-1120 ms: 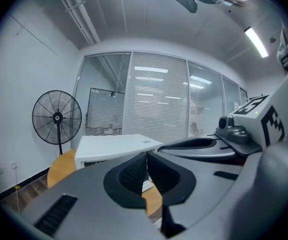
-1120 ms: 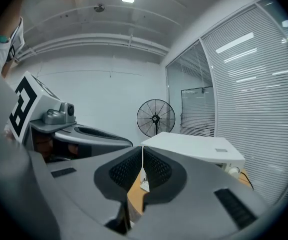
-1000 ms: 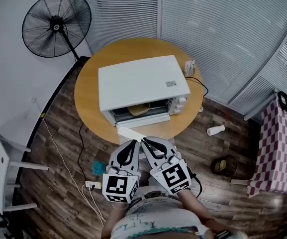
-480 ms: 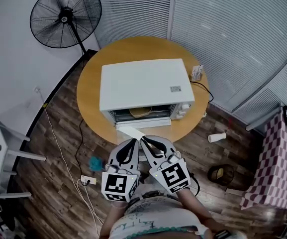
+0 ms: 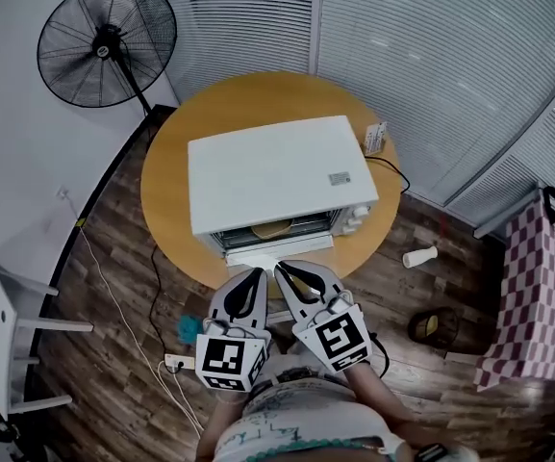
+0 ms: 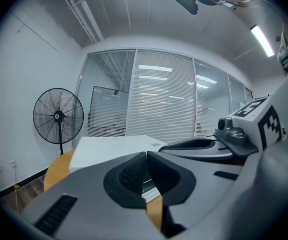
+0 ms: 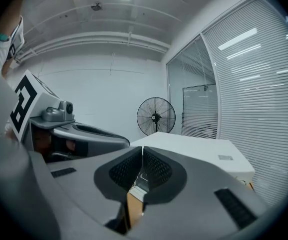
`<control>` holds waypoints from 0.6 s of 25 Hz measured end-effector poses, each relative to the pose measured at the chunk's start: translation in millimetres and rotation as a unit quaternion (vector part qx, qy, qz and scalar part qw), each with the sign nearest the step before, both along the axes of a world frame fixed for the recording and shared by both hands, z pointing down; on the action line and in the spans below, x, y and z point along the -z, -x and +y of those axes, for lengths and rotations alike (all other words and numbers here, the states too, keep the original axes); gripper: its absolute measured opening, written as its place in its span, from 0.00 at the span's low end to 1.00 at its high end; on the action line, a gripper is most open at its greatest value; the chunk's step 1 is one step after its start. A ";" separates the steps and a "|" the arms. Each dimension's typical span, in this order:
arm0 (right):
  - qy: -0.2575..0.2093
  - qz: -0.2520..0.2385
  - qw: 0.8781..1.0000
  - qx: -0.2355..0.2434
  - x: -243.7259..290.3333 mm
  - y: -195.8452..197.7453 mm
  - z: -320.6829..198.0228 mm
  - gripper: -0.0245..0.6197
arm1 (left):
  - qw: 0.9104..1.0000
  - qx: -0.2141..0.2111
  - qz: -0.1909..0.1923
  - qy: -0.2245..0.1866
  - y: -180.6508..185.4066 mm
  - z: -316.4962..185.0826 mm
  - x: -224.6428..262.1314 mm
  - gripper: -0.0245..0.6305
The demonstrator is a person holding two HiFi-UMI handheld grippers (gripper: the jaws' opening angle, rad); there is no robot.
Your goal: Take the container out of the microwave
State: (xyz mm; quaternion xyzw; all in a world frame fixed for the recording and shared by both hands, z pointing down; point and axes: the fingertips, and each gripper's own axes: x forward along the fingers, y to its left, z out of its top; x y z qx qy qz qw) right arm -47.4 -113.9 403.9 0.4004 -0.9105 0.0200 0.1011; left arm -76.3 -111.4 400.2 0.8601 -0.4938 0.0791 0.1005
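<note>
Tan shallow container (image 5: 272, 227) sits inside the white box-shaped microwave (image 5: 275, 169), glimpsed through its open front at the centre of the head view.

Nearest, at lower centre, the grey-and-white left claw (image 5: 260, 275) and the matching right claw (image 5: 280, 270) lie side by side, both pointing up-frame at the oven. In the left gripper view the left claw (image 6: 146, 154) has its jaws pressed together with nothing between them. The right gripper view shows the right claw (image 7: 142, 149) the same way, closed and empty. Their tips are close to the white microwave door (image 5: 279, 249), which hangs open below the opening; whether they touch it I cannot tell.

The microwave stands on a round wooden worktop (image 5: 171, 166), with a small printed carton (image 5: 371, 135) beside it at the right edge. Around it is dark plank floor (image 5: 113, 287) — a white power strip (image 5: 179, 359) at lower left, a white cup (image 5: 417, 255) on its side at right. Beyond, at upper left, stands a black pedestal fan (image 5: 104, 41), and white slatted blinds (image 5: 421, 56) fill the upper right.
</note>
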 end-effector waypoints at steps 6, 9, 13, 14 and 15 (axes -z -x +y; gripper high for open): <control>0.002 0.005 1.000 -0.031 0.8 16.8 -24.4 0.04 | 1.000 -0.028 0.004 -0.001 18.5 -27.9 2.4 0.06; 0.004 0.007 0.999 -0.044 -0.4 27.1 -34.8 0.04 | 0.999 -0.042 0.007 -0.001 28.9 -39.7 1.9 0.06; 0.007 0.011 0.998 -0.060 -0.4 42.4 -50.7 0.04 | 0.999 -0.053 0.010 -0.003 46.4 -54.4 1.8 0.06; 0.009 0.012 0.998 -0.065 0.5 46.7 -53.9 0.04 | 0.998 -0.056 0.011 -0.003 51.2 -57.3 2.0 0.06; 0.010 0.012 0.998 -0.069 1.1 51.0 -57.1 0.04 | 0.998 -0.059 0.011 -0.003 55.9 -59.9 2.0 0.06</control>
